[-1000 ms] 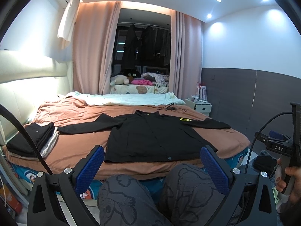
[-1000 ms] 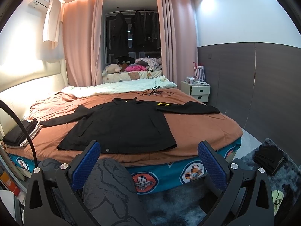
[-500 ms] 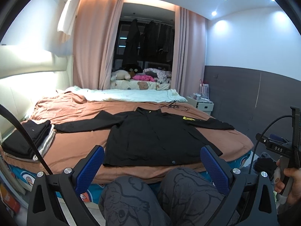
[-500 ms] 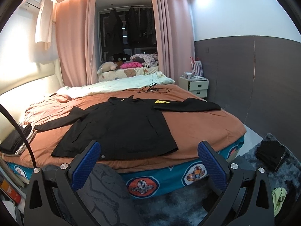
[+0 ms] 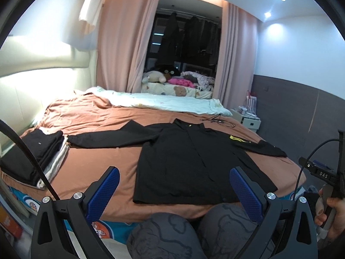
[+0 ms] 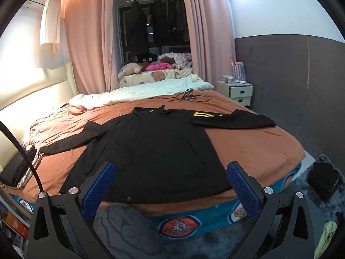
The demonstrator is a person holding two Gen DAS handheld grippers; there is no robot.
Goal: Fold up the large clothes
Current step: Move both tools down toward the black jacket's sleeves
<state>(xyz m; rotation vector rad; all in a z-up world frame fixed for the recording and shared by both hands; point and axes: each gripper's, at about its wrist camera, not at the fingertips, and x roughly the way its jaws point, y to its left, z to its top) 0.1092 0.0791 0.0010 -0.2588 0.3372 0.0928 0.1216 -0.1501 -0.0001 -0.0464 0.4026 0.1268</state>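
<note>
Your bed (image 5: 103,133) carries everything: a rust-brown sheet, wrinkled toward the headboard side on your left, smooth under the garment. A pale quilt (image 5: 163,102) is bunched along the far edge.

The jacket (image 5: 189,161) is black and lies flat, front up, in the middle of the bed toward the near edge. Its hem runs along that near edge, just short of the drop, with a button showing at the hem (image 6: 129,199). The collar points to the far edge. Both sleeves are spread out sideways: the left sleeve (image 5: 107,139) reaches toward the folded stack, the right sleeve (image 6: 235,119) stretches toward the right edge and bears a yellow mark near the shoulder.

Bare sheet lies open on both sides of the body: a broad strip between jacket and right edge, another between jacket and the stack (image 5: 34,157) of folded dark clothes at the near left corner. A black cable (image 6: 189,96) lies on the sheet beyond the collar, apart from the jacket.

Your left gripper (image 5: 174,185) is spread wide and holds nothing, hovering before the hem, above your knees (image 5: 194,233). Your right gripper (image 6: 170,181) is likewise spread wide and empty, over the near edge.
</note>
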